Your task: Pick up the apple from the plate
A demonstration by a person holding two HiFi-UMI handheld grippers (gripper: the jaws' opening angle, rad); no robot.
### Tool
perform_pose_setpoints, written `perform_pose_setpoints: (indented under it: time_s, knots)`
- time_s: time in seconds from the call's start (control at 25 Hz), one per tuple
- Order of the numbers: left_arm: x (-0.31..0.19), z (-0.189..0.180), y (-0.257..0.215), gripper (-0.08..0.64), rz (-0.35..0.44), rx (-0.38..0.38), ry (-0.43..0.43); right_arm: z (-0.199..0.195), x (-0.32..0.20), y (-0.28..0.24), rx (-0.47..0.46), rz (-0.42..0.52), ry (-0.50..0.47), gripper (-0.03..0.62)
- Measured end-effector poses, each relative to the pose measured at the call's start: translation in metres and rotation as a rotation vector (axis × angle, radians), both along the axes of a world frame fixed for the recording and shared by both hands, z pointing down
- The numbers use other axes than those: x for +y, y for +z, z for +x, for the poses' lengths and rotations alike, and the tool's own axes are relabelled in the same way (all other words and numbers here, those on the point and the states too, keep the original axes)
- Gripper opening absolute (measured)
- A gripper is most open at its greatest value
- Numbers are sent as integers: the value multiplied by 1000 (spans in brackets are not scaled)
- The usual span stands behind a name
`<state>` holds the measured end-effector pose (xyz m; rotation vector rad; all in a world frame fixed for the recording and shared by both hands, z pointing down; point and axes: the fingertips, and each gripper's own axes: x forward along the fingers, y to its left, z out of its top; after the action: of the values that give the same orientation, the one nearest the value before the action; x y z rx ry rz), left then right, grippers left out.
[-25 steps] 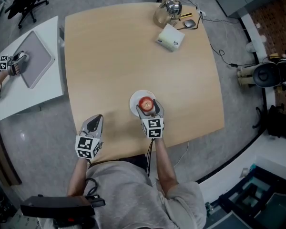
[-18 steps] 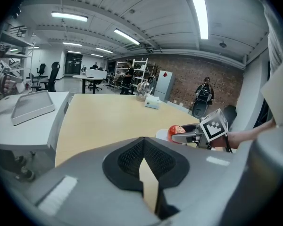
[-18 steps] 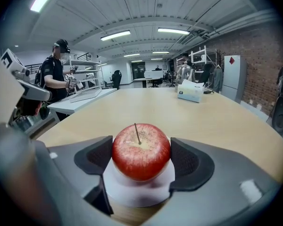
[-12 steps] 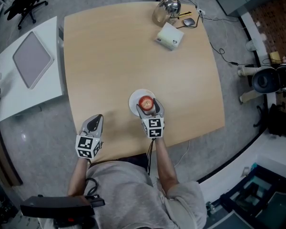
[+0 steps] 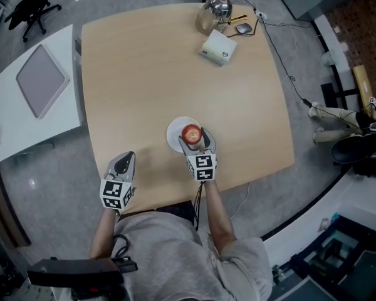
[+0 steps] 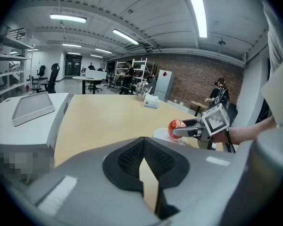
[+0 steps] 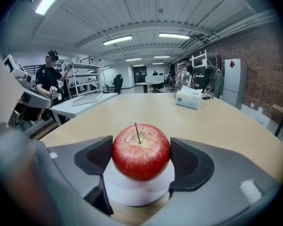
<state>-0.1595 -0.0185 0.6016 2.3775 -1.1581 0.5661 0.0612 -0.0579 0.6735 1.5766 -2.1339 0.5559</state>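
Little has changed around the fruit itself: the right gripper stays where it was a second ago, its two dark padded jaws set against either side of the red, stemmed apple. The apple sits on the small round white plate, near the front edge of the light wooden worktop, right of its middle. I cannot tell whether it has cleared the plate at all. What has changed is off the worktop: a hand with a marker cube that reached over the white side table has gone. So the grasp looks made, and I judge that only the lift remains.

The left gripper hovers by the front edge, left of the plate, jaws together on nothing.

No brand or writing can be read; the gripper cubes carry only black-and-white square markers.
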Motion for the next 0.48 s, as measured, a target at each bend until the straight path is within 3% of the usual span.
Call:
perform_pose_setpoints:
  time_s: [0.48]
  knots:
    - [8, 12, -3, 20, 0, -5, 6, 20, 5, -22, -7, 43, 27, 385]
